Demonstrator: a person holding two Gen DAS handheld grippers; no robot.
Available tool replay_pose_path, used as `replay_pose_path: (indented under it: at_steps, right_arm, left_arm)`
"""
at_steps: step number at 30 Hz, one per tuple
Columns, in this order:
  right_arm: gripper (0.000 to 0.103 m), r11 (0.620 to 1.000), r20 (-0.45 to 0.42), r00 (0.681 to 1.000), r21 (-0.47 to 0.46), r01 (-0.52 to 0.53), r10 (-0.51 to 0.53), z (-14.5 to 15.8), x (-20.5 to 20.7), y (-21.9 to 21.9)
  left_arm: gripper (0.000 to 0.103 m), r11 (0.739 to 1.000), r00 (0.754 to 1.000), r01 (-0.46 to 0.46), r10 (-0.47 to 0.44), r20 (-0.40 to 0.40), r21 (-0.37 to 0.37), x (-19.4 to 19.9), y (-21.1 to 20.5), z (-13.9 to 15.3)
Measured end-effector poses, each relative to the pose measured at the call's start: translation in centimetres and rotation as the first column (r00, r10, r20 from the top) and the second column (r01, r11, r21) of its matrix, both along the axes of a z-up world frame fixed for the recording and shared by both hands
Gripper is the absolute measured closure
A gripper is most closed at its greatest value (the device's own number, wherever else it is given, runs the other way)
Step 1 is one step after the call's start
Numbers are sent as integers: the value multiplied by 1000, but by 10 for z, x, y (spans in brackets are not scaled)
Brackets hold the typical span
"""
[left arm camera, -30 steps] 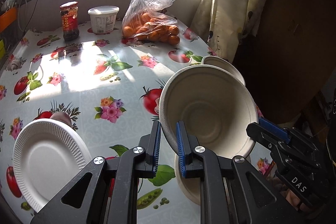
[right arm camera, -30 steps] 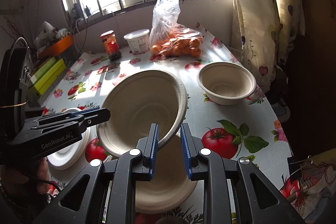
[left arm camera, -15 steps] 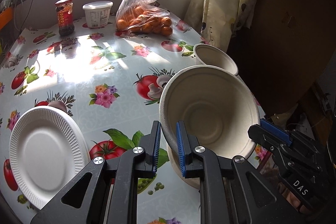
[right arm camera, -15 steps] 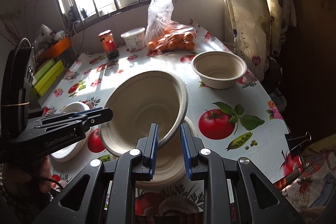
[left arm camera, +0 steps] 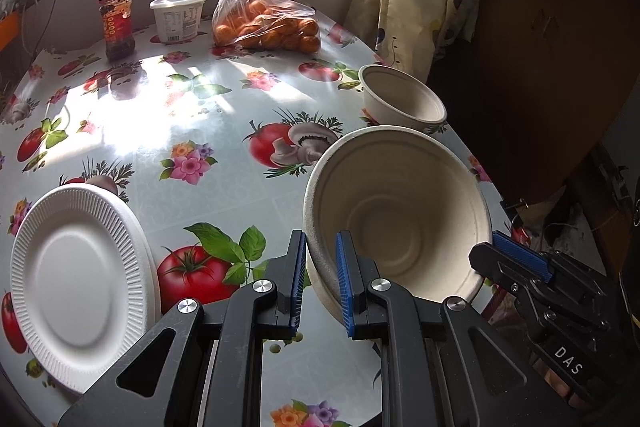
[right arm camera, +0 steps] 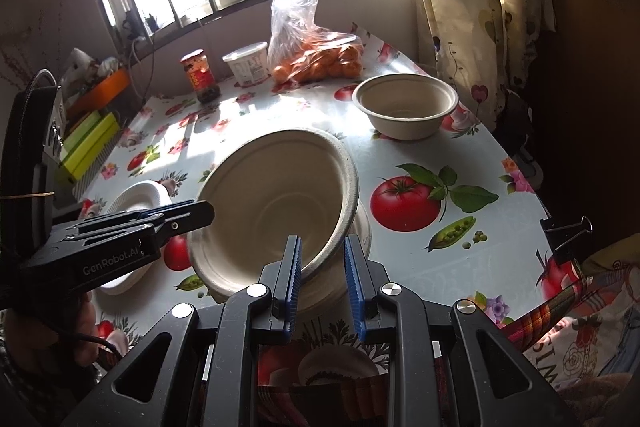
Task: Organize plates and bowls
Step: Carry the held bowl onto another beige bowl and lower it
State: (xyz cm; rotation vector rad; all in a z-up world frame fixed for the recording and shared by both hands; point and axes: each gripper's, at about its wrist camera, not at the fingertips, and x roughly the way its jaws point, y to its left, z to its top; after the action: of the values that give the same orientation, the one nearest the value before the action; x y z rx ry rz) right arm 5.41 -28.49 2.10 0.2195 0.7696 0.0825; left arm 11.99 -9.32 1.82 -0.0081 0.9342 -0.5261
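Sunlit from a barred window, the table (left arm camera: 224, 131) wears a glossy fruit-print oilcloth. Near its near right edge a tilted bowl (left arm camera: 396, 219) hangs just over a stacked bowl (right arm camera: 352, 267), both grippers clenched on its rim: left gripper (left arm camera: 320, 283) on the left side, right gripper (right arm camera: 322, 283) on the right. Judged from the tilt, an uneven release could skew the nesting or tip the light stack off the edge. All bowls look like stiff, matte beige moulded fibre, round and deep; another bowl (left arm camera: 404, 101) sits farther right, a ribbed white plate (left arm camera: 80, 283) near left.
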Motion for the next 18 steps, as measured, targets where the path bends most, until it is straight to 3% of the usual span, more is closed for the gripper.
replay_pose_path:
  at_steps: [18]
  right_arm:
    - [81,1000,-33,999,-10,3,-3,-11,-5,1]
  left_arm:
    - [87,999,1000,-1,2,-28,32,-4,-5,-12]
